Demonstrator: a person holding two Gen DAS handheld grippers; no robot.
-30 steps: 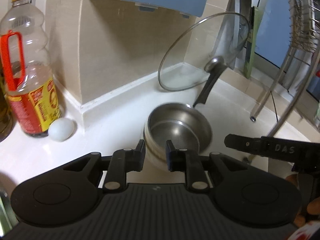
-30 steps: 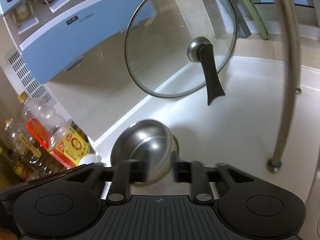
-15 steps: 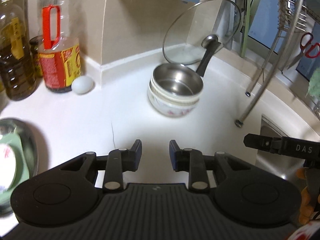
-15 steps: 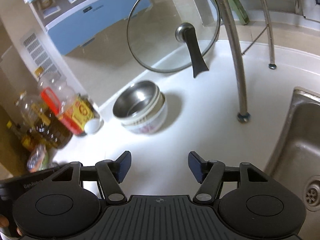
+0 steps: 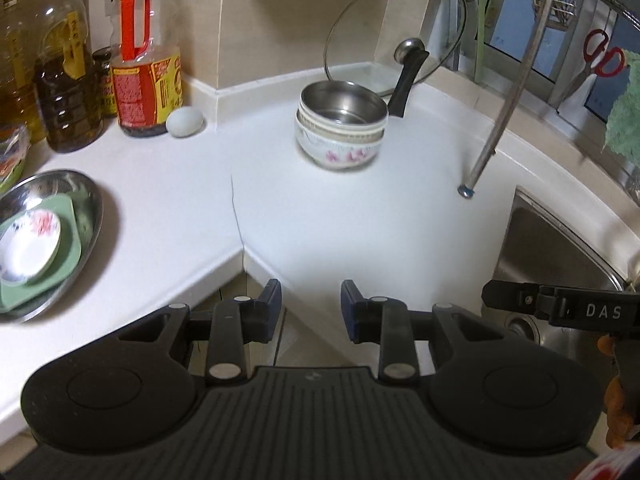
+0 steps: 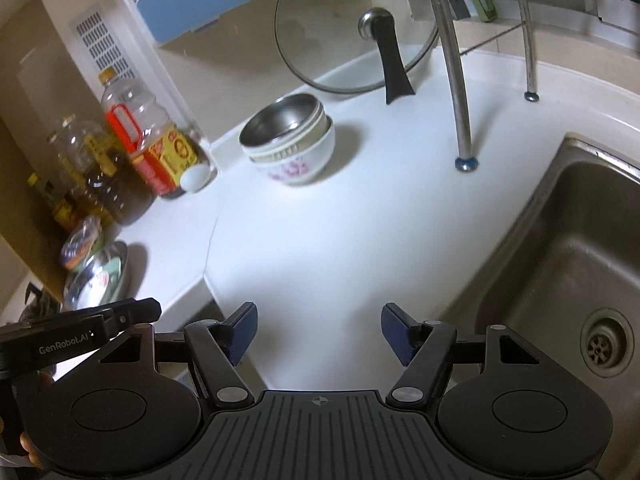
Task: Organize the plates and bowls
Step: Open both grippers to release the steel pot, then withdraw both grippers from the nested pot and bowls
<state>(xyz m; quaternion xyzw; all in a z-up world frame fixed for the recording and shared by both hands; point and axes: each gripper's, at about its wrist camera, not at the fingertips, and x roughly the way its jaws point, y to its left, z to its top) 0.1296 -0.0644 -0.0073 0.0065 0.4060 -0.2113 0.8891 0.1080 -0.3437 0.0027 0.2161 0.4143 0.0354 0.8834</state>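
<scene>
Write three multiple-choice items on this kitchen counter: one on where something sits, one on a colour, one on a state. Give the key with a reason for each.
1. Where is the steel bowl?
A. In the sink
B. Nested on top of the stacked bowls, above the flowered bowl
C. On the metal tray

2. What colour is the handle on the large oil bottle?
A. Red
B. Blue
C. Green

3. How does the right gripper stand?
A. Shut on a bowl
B. Shut on the lid
C. Open, nothing between its fingers

Key: 1 B, the steel bowl sits in the stack on the counter, apart from the sink and the metal tray. 2 A, the loop handle on the bottle is red. 3 C, the blue pads are spread over bare counter; the jaws have just been opening.
</scene>
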